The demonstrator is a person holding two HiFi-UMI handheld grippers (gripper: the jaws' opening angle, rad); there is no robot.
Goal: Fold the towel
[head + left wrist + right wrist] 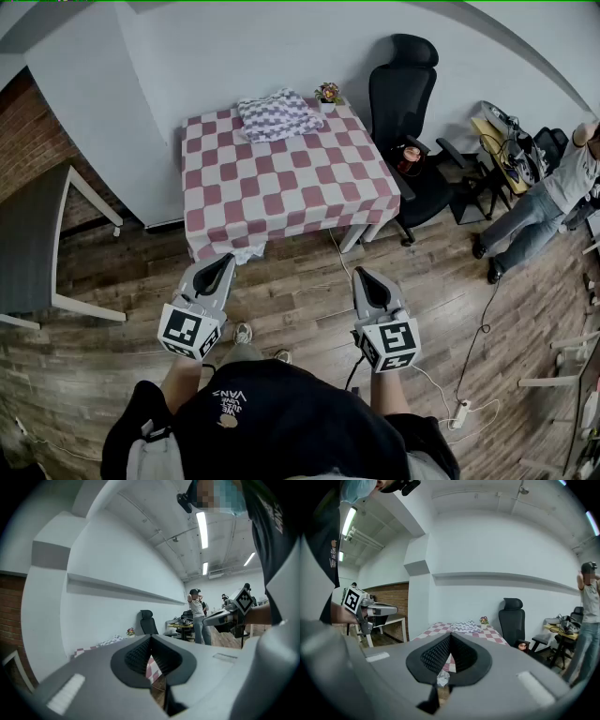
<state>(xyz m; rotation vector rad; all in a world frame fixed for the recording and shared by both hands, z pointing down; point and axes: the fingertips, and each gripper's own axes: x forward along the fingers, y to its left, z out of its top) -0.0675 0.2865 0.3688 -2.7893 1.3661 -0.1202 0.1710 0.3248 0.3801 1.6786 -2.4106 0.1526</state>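
The towel, grey-and-white checked and crumpled, lies at the far end of a table with a red-and-white checked cloth. I stand on the floor short of the table, well apart from the towel. My left gripper and right gripper are held side by side in front of me, both pointing at the table, both shut with nothing between the jaws. In the right gripper view the towel shows just above the shut jaws of the right gripper. The left gripper is shut too, with the towel small at the left.
A small flower pot stands next to the towel. A black office chair is at the table's right, a grey table at the left. A person stands at the far right. Cables and a power strip lie on the wooden floor.
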